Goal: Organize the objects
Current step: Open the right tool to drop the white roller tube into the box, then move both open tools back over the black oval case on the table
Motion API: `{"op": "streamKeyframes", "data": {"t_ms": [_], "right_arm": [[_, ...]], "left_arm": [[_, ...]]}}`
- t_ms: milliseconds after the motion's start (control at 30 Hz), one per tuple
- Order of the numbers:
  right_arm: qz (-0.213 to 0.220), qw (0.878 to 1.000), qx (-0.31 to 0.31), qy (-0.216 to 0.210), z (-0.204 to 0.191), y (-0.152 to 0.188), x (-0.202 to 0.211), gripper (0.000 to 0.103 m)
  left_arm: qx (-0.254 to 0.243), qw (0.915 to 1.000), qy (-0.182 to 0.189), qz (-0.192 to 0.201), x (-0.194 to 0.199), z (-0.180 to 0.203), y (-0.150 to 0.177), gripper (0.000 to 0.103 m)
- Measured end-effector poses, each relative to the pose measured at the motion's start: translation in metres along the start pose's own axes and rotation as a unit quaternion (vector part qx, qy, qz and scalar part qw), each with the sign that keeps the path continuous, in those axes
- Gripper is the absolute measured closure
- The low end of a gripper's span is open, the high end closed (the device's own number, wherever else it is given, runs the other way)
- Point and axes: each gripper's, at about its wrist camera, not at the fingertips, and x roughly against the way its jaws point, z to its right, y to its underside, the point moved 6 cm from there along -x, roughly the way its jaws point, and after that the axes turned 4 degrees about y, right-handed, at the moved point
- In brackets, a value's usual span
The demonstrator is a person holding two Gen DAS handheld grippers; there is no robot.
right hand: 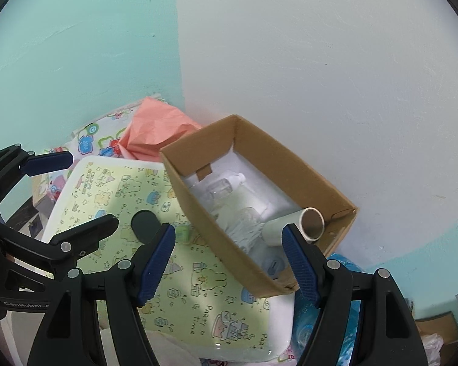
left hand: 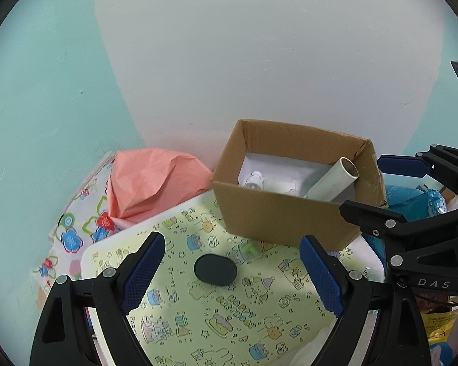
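Note:
An open cardboard box [left hand: 278,216] stands on a yellow-green cartoon-printed lid [left hand: 198,311] near the wall. Inside it lie a white roll [left hand: 332,183] and a small clear bottle [right hand: 226,186]. On the lid in front of the box rest a black oval piece [left hand: 216,270] and a small green piece [left hand: 249,250]. My left gripper [left hand: 232,274] hovers open above the lid, the black oval between and beyond its fingers. My right gripper [right hand: 229,262] is open over the box's near corner [right hand: 278,286], gripping nothing. Each gripper shows in the other's view: right gripper [left hand: 381,192], left gripper [right hand: 76,195].
Crumpled pink paper [left hand: 149,186] and a floral cloth [left hand: 73,238] lie left of the box against the wall. A blue dotted item [left hand: 412,198] sits to the box's right, a yellow packet [left hand: 439,323] lower right. White and teal wall close behind.

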Motion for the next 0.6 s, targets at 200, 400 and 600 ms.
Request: {"op": "streamKeyframes", "data": {"t_ms": [200,400,600], "right_arm": [[0.012,1.0,0.0,-0.013,-0.013,0.003,0.005,0.028],[0.027,0.999,0.003,-0.026,-0.027,0.005,0.005,0.028],[0.048,0.998,0.035,-0.029,-0.046,0.008,0.0,0.028]], "left_arm": [[0.009,0.9999,-0.002,0.005,0.009,-0.008,0.011,0.012],[0.017,0.9998,-0.003,0.003,0.011,-0.017,0.023,0.01],[0.018,0.9998,-0.003,-0.002,0.006,-0.027,0.038,0.008]]}}
